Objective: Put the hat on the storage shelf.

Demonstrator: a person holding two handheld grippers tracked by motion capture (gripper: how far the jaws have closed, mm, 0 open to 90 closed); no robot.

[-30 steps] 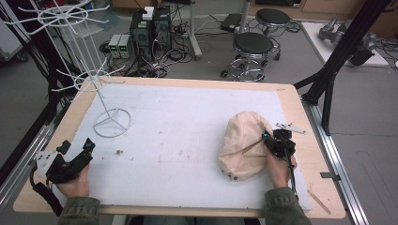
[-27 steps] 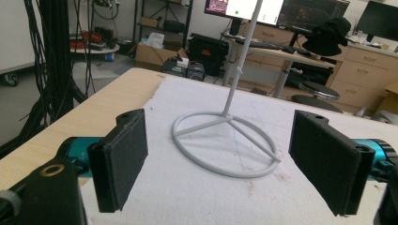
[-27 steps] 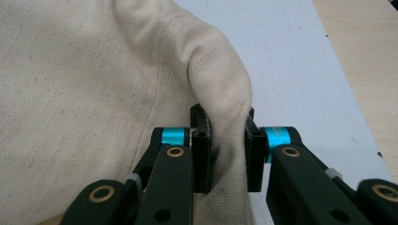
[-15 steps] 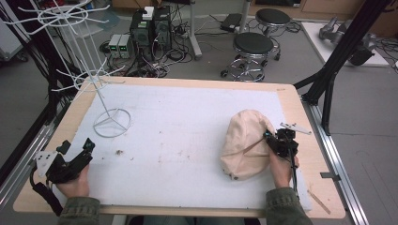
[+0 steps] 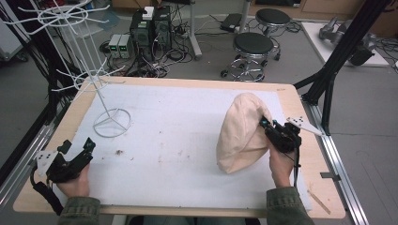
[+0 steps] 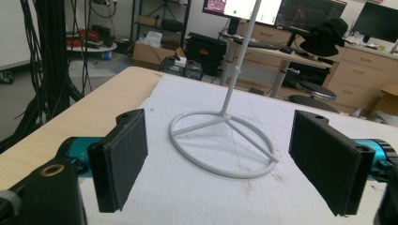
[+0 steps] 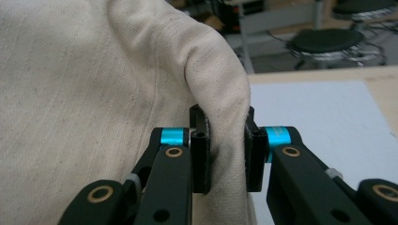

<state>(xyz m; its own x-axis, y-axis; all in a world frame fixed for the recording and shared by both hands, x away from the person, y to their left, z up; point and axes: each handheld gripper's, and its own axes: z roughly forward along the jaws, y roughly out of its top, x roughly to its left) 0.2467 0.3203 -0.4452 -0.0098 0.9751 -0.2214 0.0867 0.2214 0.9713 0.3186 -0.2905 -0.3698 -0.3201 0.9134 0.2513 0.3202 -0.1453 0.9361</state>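
A cream cloth hat (image 5: 244,133) is raised off the white mat at the right, hanging with its lower end near the mat. My right gripper (image 5: 266,125) is shut on its edge; in the right gripper view a fold of the hat (image 7: 94,84) is pinched between the two pads (image 7: 202,154). At the near left corner my left gripper (image 5: 77,147) rests low over the mat, open with nothing between its pads (image 6: 123,157). It faces the ring base of a white wire rack (image 6: 223,140), which stands at the mat's far left (image 5: 112,123).
The white mat (image 5: 178,140) covers most of the wooden table (image 5: 291,93). Black frame struts (image 5: 338,56) rise at the right, and rails run along both table sides. Stools (image 5: 253,47) and computer boxes stand on the floor behind.
My right gripper has risen with the hat, which now stands up from the mat instead of lying flat on it. The left gripper has stayed still.
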